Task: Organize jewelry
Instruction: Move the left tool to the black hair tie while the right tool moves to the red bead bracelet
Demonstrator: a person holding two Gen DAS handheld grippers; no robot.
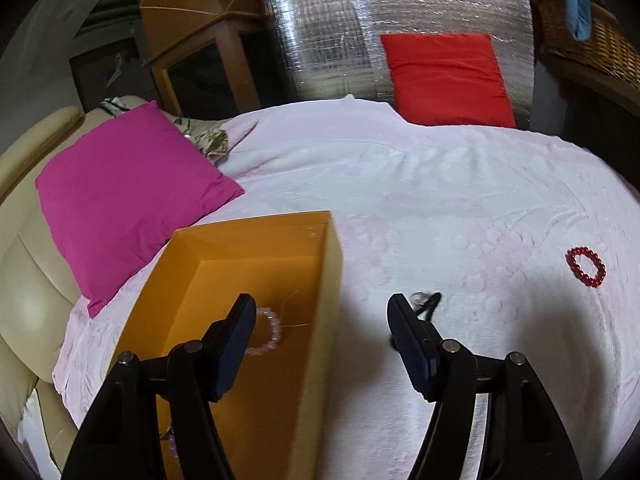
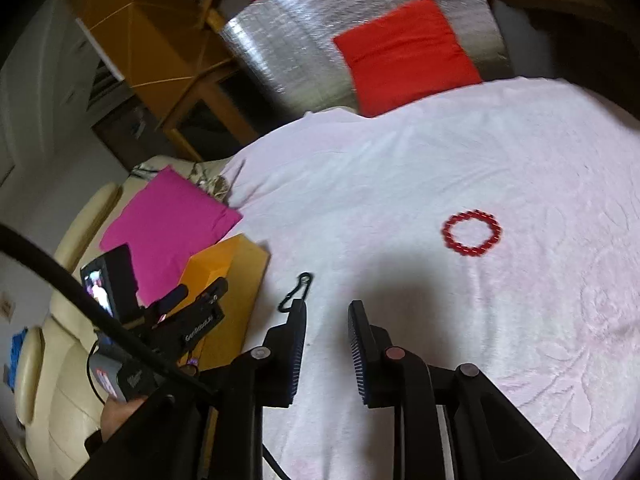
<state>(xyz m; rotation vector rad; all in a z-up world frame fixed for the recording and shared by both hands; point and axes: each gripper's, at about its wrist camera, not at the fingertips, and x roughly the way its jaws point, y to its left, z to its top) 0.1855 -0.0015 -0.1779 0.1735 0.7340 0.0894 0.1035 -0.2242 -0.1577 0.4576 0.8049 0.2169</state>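
With the pink bracelet [image 1: 269, 330] already in the orange box [image 1: 256, 236] by my wide, empty left tongs [image 1: 322, 316], I reckon the red bracelet [image 2: 471, 233] ahead-right of my narrow, empty right tongs [image 2: 327, 314] is next, w/ jaws needing more gap.

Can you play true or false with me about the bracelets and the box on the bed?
1. The red bracelet is inside the orange box. False: it lies out on the white bedspread.
2. A pink bead bracelet is in the box. True.
3. The left gripper is holding the pink bracelet. False: its fingers are apart and empty.
4. A small black clip lies on the bedspread beside the box. True.
5. The pink pillow sits on top of the box. False: it rests behind the box.
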